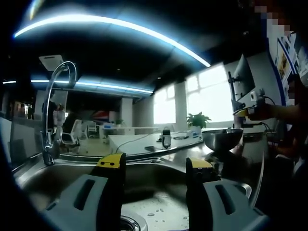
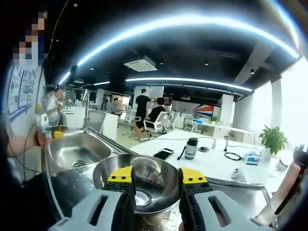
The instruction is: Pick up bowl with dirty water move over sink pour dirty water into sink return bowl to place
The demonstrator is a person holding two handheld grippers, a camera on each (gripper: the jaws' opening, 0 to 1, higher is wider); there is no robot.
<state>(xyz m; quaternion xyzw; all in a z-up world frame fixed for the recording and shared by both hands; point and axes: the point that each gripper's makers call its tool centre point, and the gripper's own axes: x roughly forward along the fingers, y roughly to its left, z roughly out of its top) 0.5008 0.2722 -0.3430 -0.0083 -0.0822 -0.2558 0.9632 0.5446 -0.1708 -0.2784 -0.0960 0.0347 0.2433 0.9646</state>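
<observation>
Right gripper view: right hand-held gripper [image 2: 156, 179] grips the bowl [image 2: 136, 185] rim; left one [image 1: 155, 164] gapes wide.

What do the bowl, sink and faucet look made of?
Bowl: seemingly stainless steel, polished; its inside mirrors the room and ceiling lights.
Sink: likely brushed stainless; grey metal basin with soft, streaky glare and a drain at the bottom.
Faucet: metal, probably chrome-plated; the curved neck shows sharp bright highlights.
</observation>
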